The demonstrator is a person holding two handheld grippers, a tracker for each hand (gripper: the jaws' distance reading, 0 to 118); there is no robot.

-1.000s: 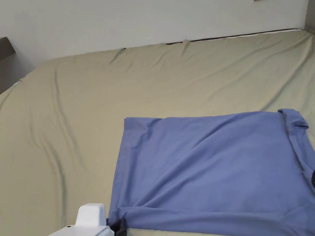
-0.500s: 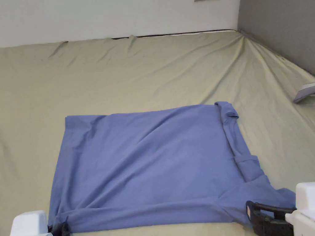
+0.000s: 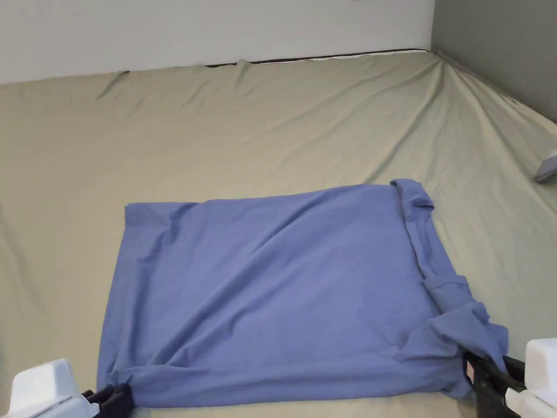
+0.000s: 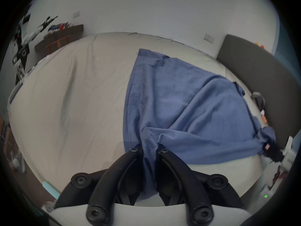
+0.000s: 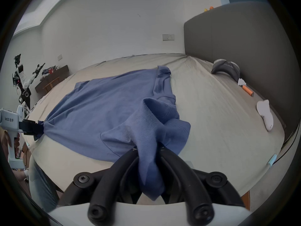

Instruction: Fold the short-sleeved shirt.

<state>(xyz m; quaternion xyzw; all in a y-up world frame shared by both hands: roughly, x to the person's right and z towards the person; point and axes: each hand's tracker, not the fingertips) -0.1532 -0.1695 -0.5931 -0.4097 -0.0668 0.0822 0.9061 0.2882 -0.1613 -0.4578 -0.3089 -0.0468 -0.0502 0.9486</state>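
fingers (image 4: 135, 154) of both grippers pinch the blue shirt's (image 3: 283, 294) near corners.

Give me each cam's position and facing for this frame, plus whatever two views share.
Head view: above the bed's near edge, looking down and across the blue shirt toward the wall; left gripper and right gripper show at the bottom corners.
Left gripper view: rides low at the shirt's near-left corner, facing along its near edge; own jaws pinch cloth; right gripper far right.
Right gripper view: low at the near-right corner, facing left across the shirt; own jaws pinch cloth; the other gripper and a hand far left.
Shared: both gripper views show the grey headboard.
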